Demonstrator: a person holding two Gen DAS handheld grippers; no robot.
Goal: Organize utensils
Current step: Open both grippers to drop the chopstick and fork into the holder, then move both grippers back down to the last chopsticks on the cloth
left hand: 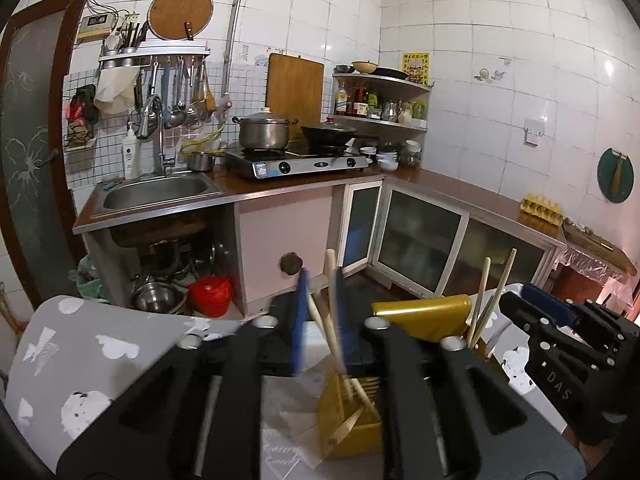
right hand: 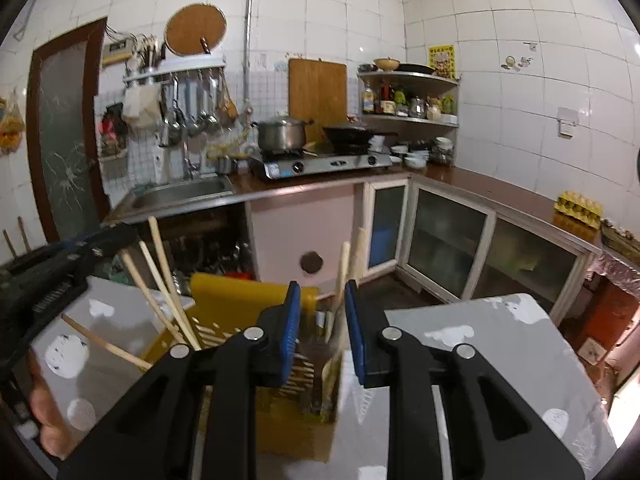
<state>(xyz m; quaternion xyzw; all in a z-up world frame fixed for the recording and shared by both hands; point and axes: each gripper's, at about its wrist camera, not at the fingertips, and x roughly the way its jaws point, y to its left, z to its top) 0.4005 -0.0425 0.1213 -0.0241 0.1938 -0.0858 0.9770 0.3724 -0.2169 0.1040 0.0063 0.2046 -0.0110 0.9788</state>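
A: Item one, the yellow holder [left hand: 352, 420]?

B: Lower centre of the left wrist view, on the grey patterned table [left hand: 100, 344], right under the left gripper [left hand: 320, 320]. In the right wrist view it fills the lower centre, and its slotted wall faces the camera.

A: Item two, wooden chopsticks [left hand: 332, 320]?

B: They stand tilted in the holder and rise between the left gripper's blue pads. The picture is blurred there. The pads look parted, with a gap on either side of the sticks, so no grip shows.

A: Second bundle?

B: Pale sticks [right hand: 344, 280] upright in the holder's near compartment, centre of the right wrist view, between the pads of the right gripper [right hand: 322, 320]. Jaws parted; the pads do not press on them.

A: Other sticks?

B: Three or four lean [right hand: 168, 288] out of the holder's left compartment, left of centre in the right wrist view. One lies [right hand: 104, 344] nearly flat over the table edge.

A: The grippers relative to each other?

B: The right one shows at the lower right of the left wrist view, just beside the holder. The left one shows at the left edge of the right wrist view, with a hand [right hand: 44, 420] below it.

A: Surroundings?

B: Sink [left hand: 160, 192] at centre left, stove [left hand: 296, 164] with pot [left hand: 264, 132] at upper centre.
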